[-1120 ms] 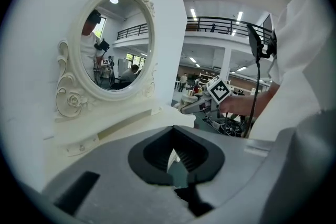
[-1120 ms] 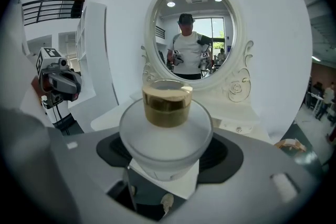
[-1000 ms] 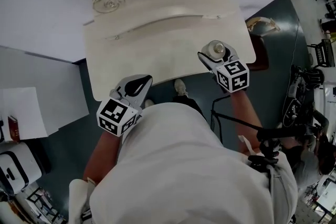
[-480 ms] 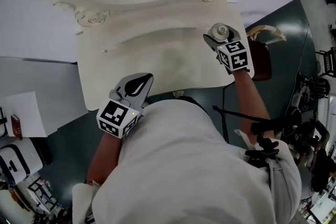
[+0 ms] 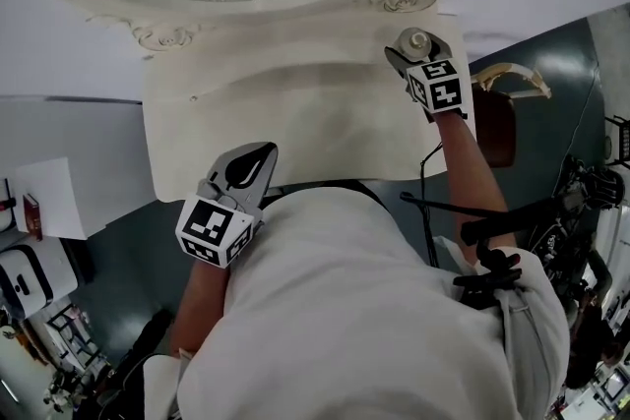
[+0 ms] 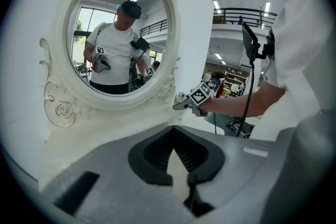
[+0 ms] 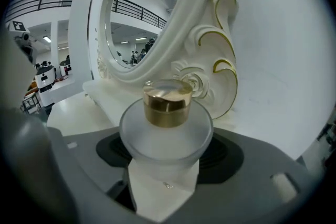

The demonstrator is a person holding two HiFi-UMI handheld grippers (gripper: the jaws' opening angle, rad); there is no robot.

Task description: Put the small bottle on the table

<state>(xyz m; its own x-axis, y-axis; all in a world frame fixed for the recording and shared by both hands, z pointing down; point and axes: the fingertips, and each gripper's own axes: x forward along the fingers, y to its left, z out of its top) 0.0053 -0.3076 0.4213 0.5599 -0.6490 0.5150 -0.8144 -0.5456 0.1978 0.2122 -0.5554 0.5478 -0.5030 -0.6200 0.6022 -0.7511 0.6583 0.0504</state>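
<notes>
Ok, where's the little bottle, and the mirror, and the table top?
small bottle (image 7: 166, 131): right gripper view, on its frosted body.
mirror (image 6: 123, 34): left gripper view, on the middle of the glass.
table (image 5: 295, 113): head view, on its bare white top.

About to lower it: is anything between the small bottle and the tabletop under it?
Nothing visible does. The small bottle sits in the right gripper over bare table, beside the mirror frame.

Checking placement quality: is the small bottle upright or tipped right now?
Upright: in the right gripper view the small bottle has its gold cap on top, not leaning.
</notes>
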